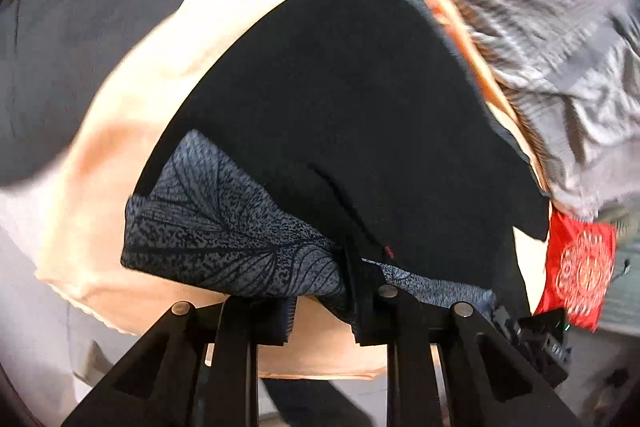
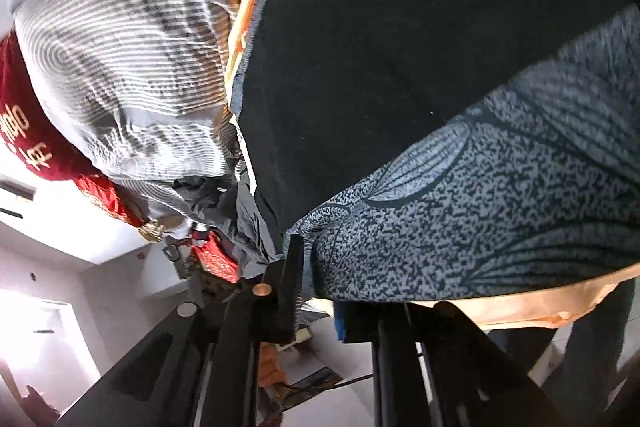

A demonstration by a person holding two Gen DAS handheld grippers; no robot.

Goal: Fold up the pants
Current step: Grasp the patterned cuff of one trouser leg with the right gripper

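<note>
The black pants (image 1: 352, 115) with a grey leaf-print lining (image 1: 224, 223) lie on a peach sheet (image 1: 100, 163) covering the bed, their far edge running close beside a rumpled grey striped quilt (image 1: 540, 27) and a red pouch (image 1: 580, 267), while bare sheet lies open along the near and left edges. The left gripper (image 1: 322, 311) is clamped on the printed edge at the near edge of the bed. The right gripper (image 2: 316, 291) pinches the same printed edge (image 2: 480, 207), lifted off the sheet.
</note>
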